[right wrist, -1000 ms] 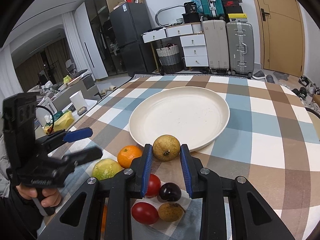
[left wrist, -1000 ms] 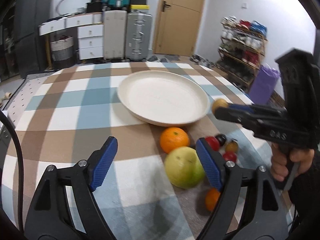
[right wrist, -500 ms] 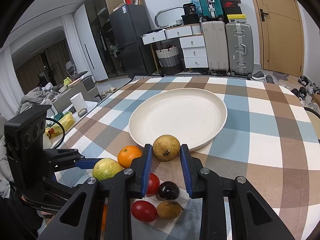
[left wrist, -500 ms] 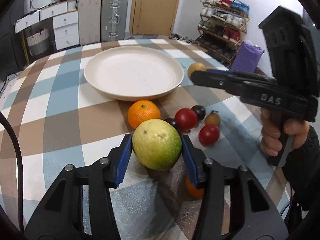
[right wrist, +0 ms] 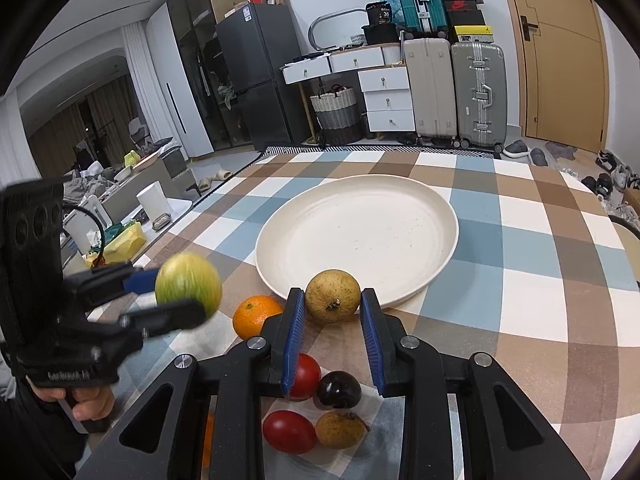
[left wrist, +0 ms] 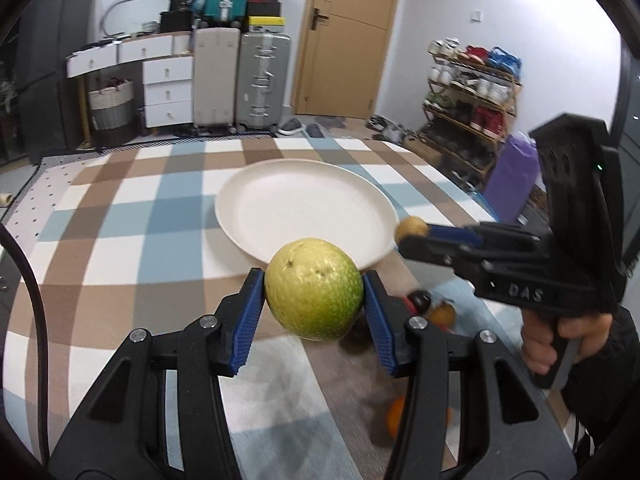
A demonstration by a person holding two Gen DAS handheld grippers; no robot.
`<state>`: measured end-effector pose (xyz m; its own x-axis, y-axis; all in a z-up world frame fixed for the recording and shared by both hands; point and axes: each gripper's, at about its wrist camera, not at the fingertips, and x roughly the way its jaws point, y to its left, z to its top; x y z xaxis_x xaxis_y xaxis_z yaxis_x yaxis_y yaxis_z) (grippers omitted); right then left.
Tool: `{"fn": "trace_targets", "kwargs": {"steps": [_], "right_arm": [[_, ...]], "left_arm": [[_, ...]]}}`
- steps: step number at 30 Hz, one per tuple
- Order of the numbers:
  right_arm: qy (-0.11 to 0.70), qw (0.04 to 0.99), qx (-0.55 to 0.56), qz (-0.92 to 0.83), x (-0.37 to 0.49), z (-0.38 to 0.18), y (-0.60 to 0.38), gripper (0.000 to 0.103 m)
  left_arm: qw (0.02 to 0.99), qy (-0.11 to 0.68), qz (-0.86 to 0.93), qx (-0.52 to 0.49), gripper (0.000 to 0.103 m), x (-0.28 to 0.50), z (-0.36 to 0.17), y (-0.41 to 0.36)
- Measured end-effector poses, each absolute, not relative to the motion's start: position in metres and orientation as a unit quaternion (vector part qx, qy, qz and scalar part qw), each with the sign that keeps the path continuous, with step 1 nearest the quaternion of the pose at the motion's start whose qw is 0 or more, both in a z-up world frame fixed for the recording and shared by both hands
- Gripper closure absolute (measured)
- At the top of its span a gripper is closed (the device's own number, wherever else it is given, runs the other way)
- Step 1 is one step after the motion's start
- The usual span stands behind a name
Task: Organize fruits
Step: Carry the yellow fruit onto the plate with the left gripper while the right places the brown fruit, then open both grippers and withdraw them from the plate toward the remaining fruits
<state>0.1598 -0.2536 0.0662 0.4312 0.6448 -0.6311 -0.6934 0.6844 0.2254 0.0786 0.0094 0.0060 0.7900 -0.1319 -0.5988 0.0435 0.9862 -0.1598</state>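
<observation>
My left gripper (left wrist: 314, 300) is shut on a large green fruit (left wrist: 314, 288) and holds it above the checkered cloth, just short of the empty cream plate (left wrist: 256, 196). The same fruit (right wrist: 188, 282) shows in the right wrist view. My right gripper (right wrist: 332, 312) is shut on a small brown fruit (right wrist: 332, 296) at the plate's near rim (right wrist: 400, 300). On the cloth below lie an orange (right wrist: 256, 316), two red fruits (right wrist: 288, 430), a dark plum (right wrist: 339, 388) and another brown fruit (right wrist: 340, 428).
The table edge runs along the left in the right wrist view, with a cluttered lower surface (right wrist: 120, 236) beyond. Suitcases (right wrist: 476, 92) and drawers (right wrist: 388, 96) stand behind the table. A shoe rack (left wrist: 472, 92) stands at the right.
My left gripper closed on the green fruit and lifted it off the cloth toward the plate. My right gripper keeps the brown fruit at the plate's rim, almost unmoved.
</observation>
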Motion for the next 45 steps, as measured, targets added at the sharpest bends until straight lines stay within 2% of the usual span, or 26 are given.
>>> {"fn": "trace_targets", "kwargs": {"steps": [16,33,35,39,41,42,44,45], "right_arm": [[0.363,0.848,-0.037,0.384,0.173,0.062,-0.243,0.074],[0.374,0.847,-0.044,0.376,0.181,0.054,-0.235,0.074],[0.371,0.849,-0.046,0.373,0.179,0.055,-0.235,0.067],[0.356,0.857,-0.049,0.369,0.174,0.059,-0.241,0.057],[0.353,0.859,-0.048,0.367,0.173,0.060,-0.244,0.048],[0.352,0.860,-0.050,0.365,0.172,0.060,-0.245,0.044],[0.348,0.863,-0.053,0.363,0.170,0.061,-0.248,0.034],[0.346,0.865,-0.053,0.359,0.169,0.061,-0.249,0.024]], "left_arm": [[0.941,0.323,-0.010,-0.102,0.056,0.123,-0.009,0.032],[0.940,0.327,-0.018,-0.093,0.056,0.153,-0.020,0.015],[0.944,0.314,-0.015,-0.096,0.055,0.150,-0.016,0.016],[0.948,0.302,-0.010,-0.094,0.036,0.139,-0.011,0.018],[0.950,0.299,-0.006,-0.088,0.029,0.134,-0.010,0.018],[0.950,0.300,-0.004,-0.084,0.022,0.132,-0.009,0.017],[0.951,0.299,0.002,-0.077,0.020,0.128,-0.009,0.015],[0.951,0.300,0.003,-0.072,0.020,0.125,-0.009,0.014]]}}
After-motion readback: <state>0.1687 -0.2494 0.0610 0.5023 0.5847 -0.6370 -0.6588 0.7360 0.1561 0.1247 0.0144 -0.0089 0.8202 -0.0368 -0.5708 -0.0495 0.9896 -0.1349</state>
